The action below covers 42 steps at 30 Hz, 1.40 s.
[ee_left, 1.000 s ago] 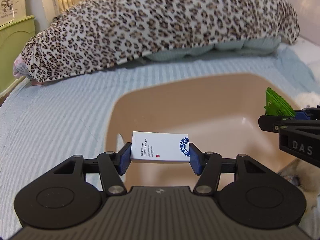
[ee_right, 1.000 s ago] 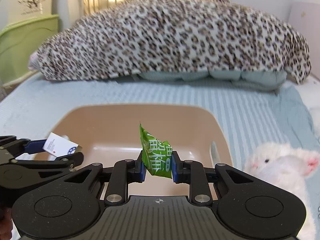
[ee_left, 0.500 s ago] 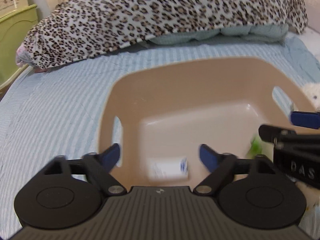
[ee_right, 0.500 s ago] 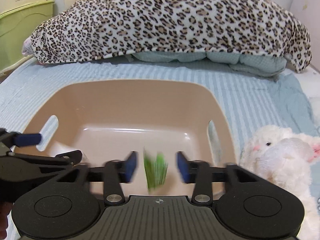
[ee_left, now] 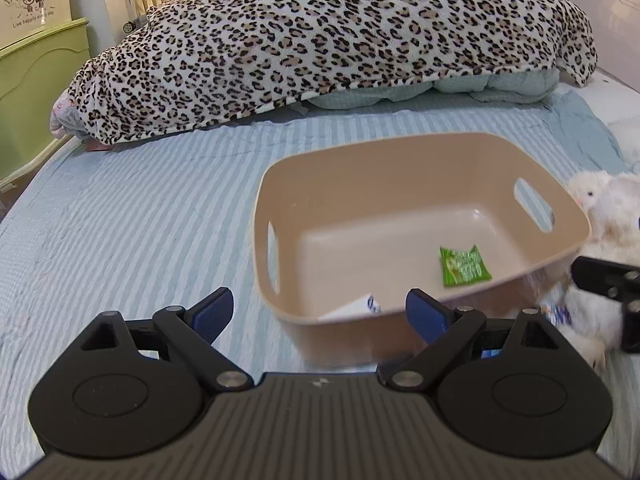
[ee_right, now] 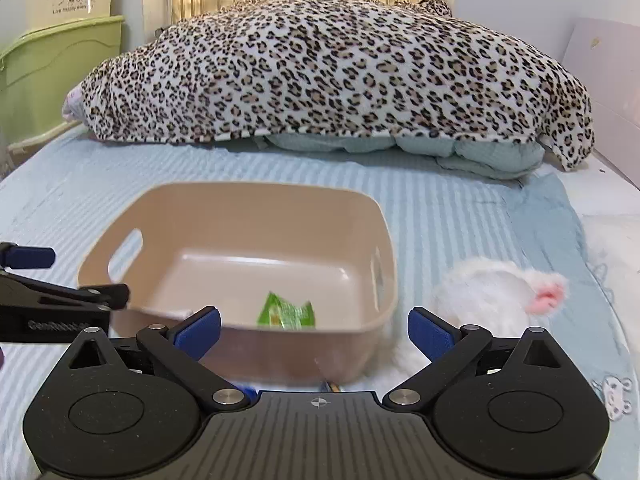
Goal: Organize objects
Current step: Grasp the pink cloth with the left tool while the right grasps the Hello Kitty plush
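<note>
On a striped blue bedspread, my left gripper and my right gripper hang at the near side of a beige plastic basket, both with jaws spread wide and nothing between the blue pads.

Inside the basket lie a green snack packet, flat on the floor toward its right, and a white card box, of which only a corner shows above the near rim. I judge both to be light. The packet looks crinkly and soft, likely slippery, best pinched across a crimped end; the box looks stiff, best taken across its narrow sides.

A white plush toy lies just beside the basket's right wall, soft and easy to squeeze anywhere on its body. It looks to me the likeliest thing to go in next.

My left camera looks down into the basket and shows the packet whole, with my right gripper's tip over the toy. My right camera shows the toy's pink ear and small items under the basket's near edge, too hidden to name. A leopard-print blanket fills the background.
</note>
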{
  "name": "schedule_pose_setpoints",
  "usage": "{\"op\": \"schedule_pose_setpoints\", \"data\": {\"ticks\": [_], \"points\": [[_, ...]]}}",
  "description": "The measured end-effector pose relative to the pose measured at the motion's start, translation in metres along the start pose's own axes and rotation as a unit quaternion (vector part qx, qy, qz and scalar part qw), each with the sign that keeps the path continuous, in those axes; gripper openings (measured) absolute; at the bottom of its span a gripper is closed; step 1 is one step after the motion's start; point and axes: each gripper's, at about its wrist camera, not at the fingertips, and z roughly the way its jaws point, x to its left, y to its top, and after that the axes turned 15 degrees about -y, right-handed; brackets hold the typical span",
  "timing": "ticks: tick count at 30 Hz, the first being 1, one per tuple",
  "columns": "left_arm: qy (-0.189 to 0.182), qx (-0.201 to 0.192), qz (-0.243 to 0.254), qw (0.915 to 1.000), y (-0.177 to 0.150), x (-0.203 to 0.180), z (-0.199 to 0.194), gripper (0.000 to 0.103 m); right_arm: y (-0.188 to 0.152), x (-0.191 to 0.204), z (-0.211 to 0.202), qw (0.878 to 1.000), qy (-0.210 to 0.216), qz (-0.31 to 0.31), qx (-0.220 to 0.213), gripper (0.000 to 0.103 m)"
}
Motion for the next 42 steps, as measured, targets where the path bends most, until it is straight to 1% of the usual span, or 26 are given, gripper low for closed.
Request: {"op": "schedule_pose_setpoints", "data": {"ticks": [5,9,12,16,18,20,21,23,27,33,35,36,37,38,39,40,42], "points": [[-0.006,0.013,0.006,0.9999,-0.025,0.003,-0.007,0.094,-0.020,-0.013,-0.009,1.000,-0.009,-0.010,0.013,0.101],[-0.009,0.030,0.013,0.9994,-0.048,0.005,-0.007,0.094,-0.041,-0.022,-0.004,0.999,0.003,-0.018,0.031,0.101],[-0.011,0.040,0.019,0.9989,-0.063,0.008,-0.006,0.094,-0.055,-0.023,0.002,0.998,0.013,-0.031,0.046,0.097],[-0.022,0.050,0.016,0.9984,-0.078,0.012,-0.003,0.094,-0.072,-0.018,0.013,0.996,0.017,-0.062,0.059,0.087],[-0.030,0.055,0.013,0.9980,-0.082,0.013,0.000,0.094,-0.081,-0.015,0.019,0.995,0.019,-0.071,0.066,0.083],[-0.035,0.058,0.011,0.9976,-0.087,0.014,0.005,0.094,-0.088,-0.015,0.025,0.995,0.021,-0.070,0.074,0.075],[-0.039,0.059,0.009,0.9974,-0.087,0.016,0.007,0.094,-0.091,-0.016,0.028,0.994,0.023,-0.069,0.077,0.073],[-0.048,0.060,0.002,0.9970,-0.090,0.017,0.012,0.094,-0.094,-0.018,0.035,0.994,0.028,-0.065,0.084,0.065],[-0.062,0.060,-0.004,0.9963,-0.092,0.015,0.022,0.094,-0.099,-0.019,0.047,0.993,0.030,-0.065,0.089,0.064],[-0.081,0.067,-0.015,0.9943,-0.091,0.011,0.037,0.092,-0.100,-0.018,0.070,0.991,0.042,-0.061,0.109,0.064],[-0.092,0.068,-0.012,0.9933,-0.091,0.010,0.038,0.081,-0.101,-0.016,0.072,0.991,0.042,-0.061,0.107,0.063],[-0.102,0.069,-0.013,0.9923,-0.092,0.010,0.038,0.078,-0.101,-0.016,0.071,0.992,0.042,-0.059,0.105,0.062],[-0.110,0.071,-0.016,0.9912,-0.092,0.010,0.038,0.072,-0.101,-0.017,0.071,0.992,0.045,-0.056,0.104,0.053],[-0.119,0.072,-0.019,0.9901,-0.093,0.011,0.037,0.064,-0.102,-0.018,0.070,0.992,0.050,-0.050,0.104,0.049],[-0.128,0.072,-0.024,0.9889,-0.094,0.011,0.036,0.061,-0.102,-0.019,0.069,0.992,0.052,-0.045,0.102,0.048],[-0.133,0.072,-0.028,0.9881,-0.095,0.012,0.035,0.058,-0.103,-0.020,0.067,0.993,0.054,-0.043,0.101,0.044],[-0.139,0.070,-0.029,0.9873,-0.097,0.014,0.032,0.053,-0.103,-0.019,0.062,0.993,0.055,-0.044,0.095,0.042]]}}
